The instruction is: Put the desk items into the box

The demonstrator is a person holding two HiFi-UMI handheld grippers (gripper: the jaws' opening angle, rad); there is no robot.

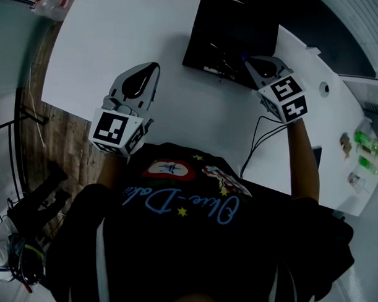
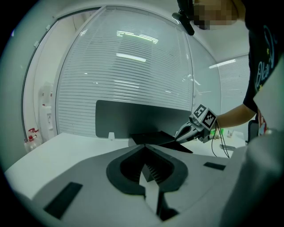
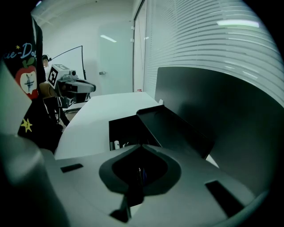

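Note:
A black box [image 1: 233, 37] stands open at the far middle of the white desk [image 1: 118, 39], its lid [image 3: 177, 128] tipped back. Small pale items [image 3: 116, 144] lie inside it along the near wall. My right gripper [image 1: 246, 61] is at the box's near right corner, tips over the rim, and its jaws are shut. A thin blue streak shows deep between them, and I cannot tell what it is. My left gripper [image 1: 156, 67] hovers over bare desk left of the box, jaws shut with nothing in them. The left gripper view shows the right gripper [image 2: 179, 135] touching the box [image 2: 155, 138].
A dark upright panel [image 2: 133, 117] stands behind the box against the blinds. A black cable [image 1: 257, 143] runs down from the right gripper over the desk. Green bottles [image 1: 365, 147] sit at the far right. The desk's left edge drops to a wooden floor [image 1: 59, 143].

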